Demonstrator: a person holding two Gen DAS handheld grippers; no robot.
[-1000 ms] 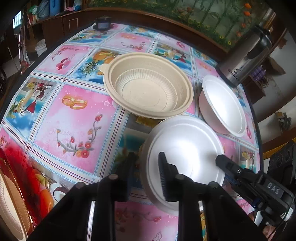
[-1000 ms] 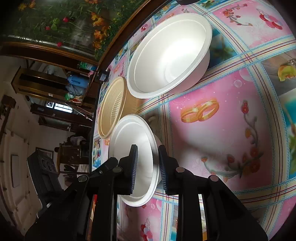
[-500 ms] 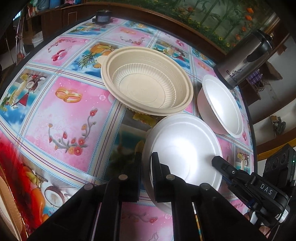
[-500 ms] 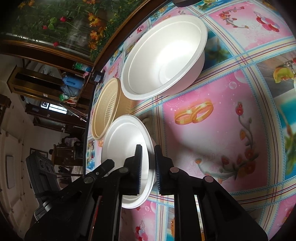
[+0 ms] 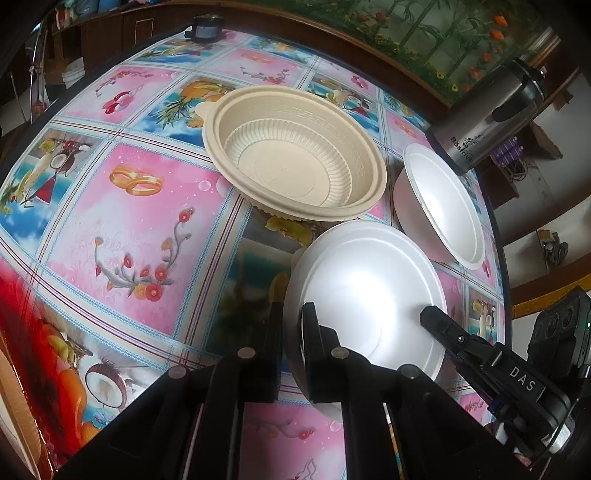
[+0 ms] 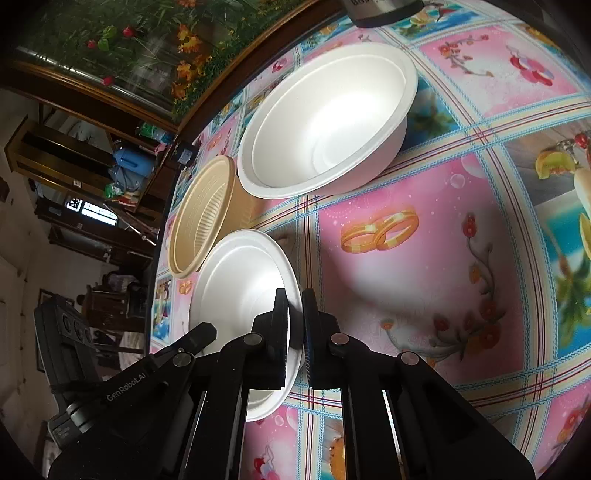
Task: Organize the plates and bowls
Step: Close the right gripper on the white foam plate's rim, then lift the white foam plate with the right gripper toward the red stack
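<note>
A white foam plate (image 5: 369,295) lies near the table's front edge. My left gripper (image 5: 293,332) is shut on its left rim. My right gripper (image 6: 294,328) is shut on the opposite rim of the same plate (image 6: 240,280); its finger also shows in the left wrist view (image 5: 443,328). A beige ribbed plastic bowl (image 5: 295,158) stands just behind the plate, also in the right wrist view (image 6: 199,218). A white foam bowl (image 5: 443,206) stands to the right of it, large in the right wrist view (image 6: 325,118).
A steel thermos jug (image 5: 487,118) stands at the table's far right edge. A small dark object (image 5: 205,32) sits at the far edge. The floral tablecloth (image 5: 110,221) covers the round table. A beige dish edge (image 5: 14,413) shows at the lower left.
Both grippers closed from open onto the white plate's opposite rims. The cameras moved slightly closer to the plate.
</note>
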